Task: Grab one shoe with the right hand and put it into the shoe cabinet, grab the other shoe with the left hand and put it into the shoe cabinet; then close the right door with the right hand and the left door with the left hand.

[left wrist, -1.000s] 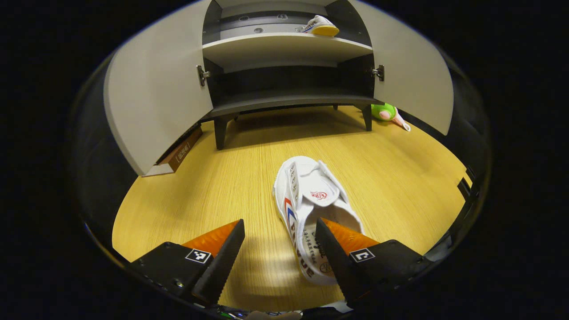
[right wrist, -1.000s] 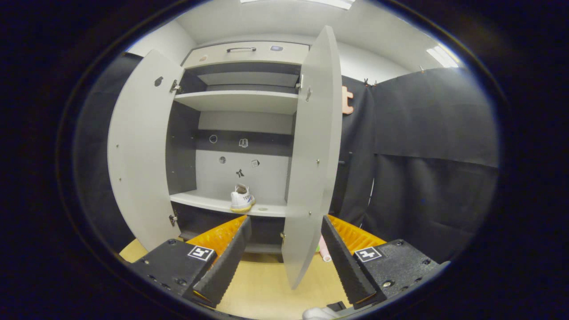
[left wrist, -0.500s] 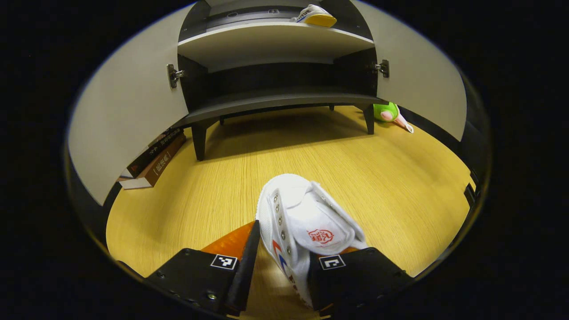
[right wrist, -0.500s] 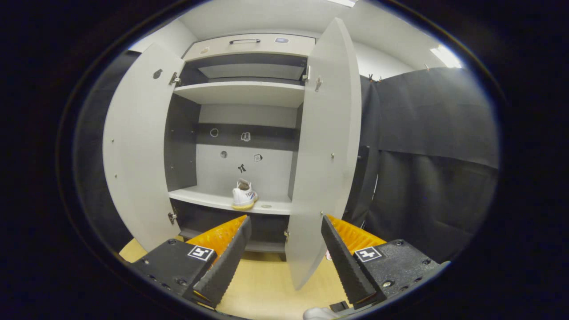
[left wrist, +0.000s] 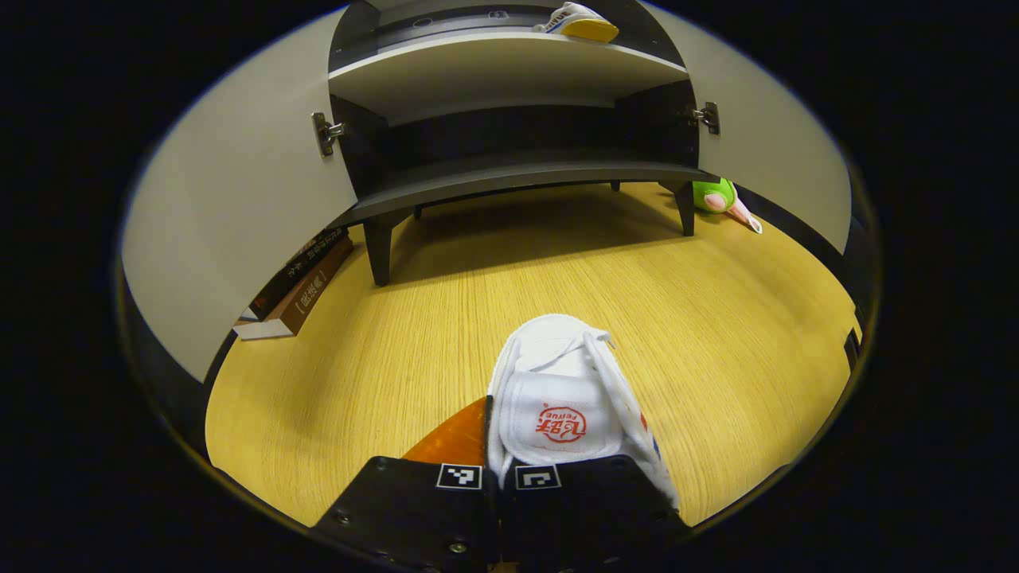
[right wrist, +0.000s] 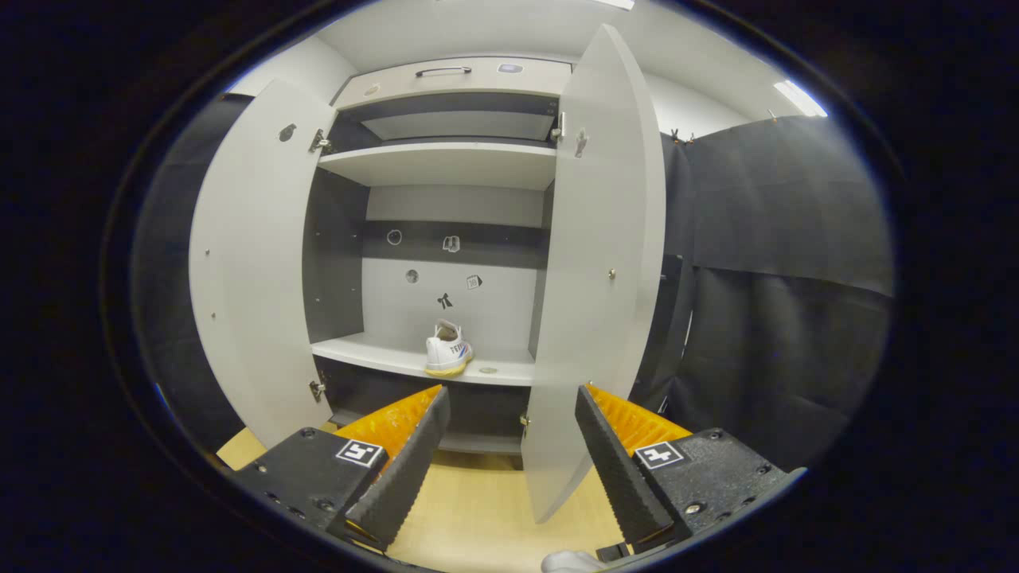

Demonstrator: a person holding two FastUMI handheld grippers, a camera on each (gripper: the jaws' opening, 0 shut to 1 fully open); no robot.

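Observation:
In the left gripper view a white canvas shoe (left wrist: 561,402) lies on the wooden floor, toe toward the cabinet. My left gripper (left wrist: 497,469) is shut on its heel end, fingers nearly together on the fabric. The other white shoe (left wrist: 577,21) stands on the cabinet's light shelf (left wrist: 478,72), also seen as the shoe (right wrist: 447,350) in the right gripper view. My right gripper (right wrist: 509,446) is open and empty, facing the open shoe cabinet (right wrist: 446,263). Its left door (right wrist: 251,263) and right door (right wrist: 597,270) both stand wide open.
Books (left wrist: 298,274) lie on the floor behind the left door. A green plush toy (left wrist: 716,199) sits by the cabinet's right leg. The wooden floor (left wrist: 517,270) stretches between the shoe and the cabinet. Black cloth (right wrist: 780,278) hangs right of the cabinet.
My left gripper moved onto the floor shoe's heel and went from open to shut on it. The right gripper stayed open and shifted slightly relative to the cabinet.

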